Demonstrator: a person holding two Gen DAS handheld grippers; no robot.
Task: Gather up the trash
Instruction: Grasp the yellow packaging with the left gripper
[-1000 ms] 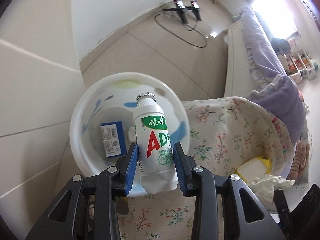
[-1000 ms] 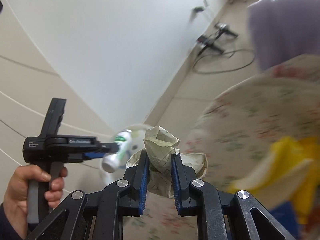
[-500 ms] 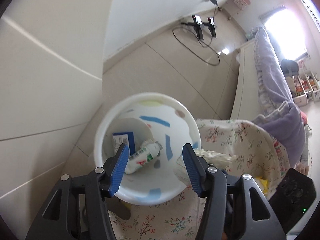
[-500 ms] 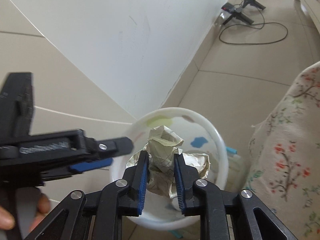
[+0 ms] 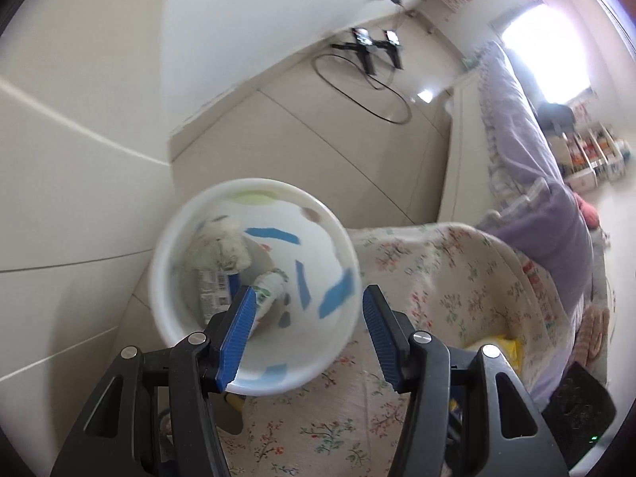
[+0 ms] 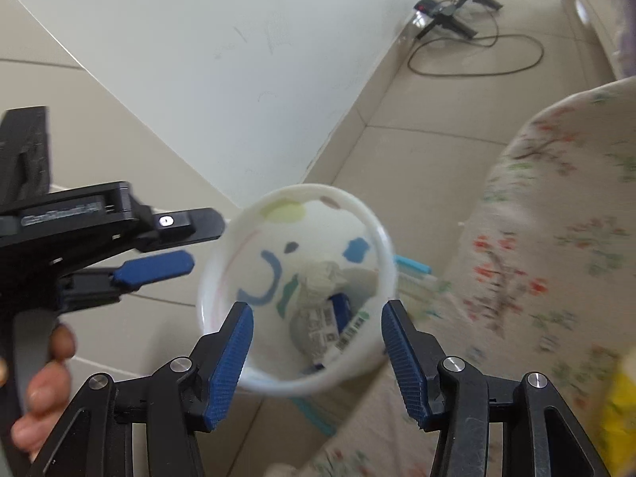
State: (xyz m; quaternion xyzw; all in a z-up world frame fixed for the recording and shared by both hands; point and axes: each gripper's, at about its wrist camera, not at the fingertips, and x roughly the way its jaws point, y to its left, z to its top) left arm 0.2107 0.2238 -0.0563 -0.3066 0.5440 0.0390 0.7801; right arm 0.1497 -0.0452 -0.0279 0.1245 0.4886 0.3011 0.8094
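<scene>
Both claws agape over bin (image 5: 167,318); floral cloth (image 5: 457,278) beside.

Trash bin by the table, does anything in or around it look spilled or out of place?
Nothing stands out. The crumpled paper, bottle and small carton all lie inside the white bin, which stands upright. Both grippers hang open above it, left and right.
</scene>
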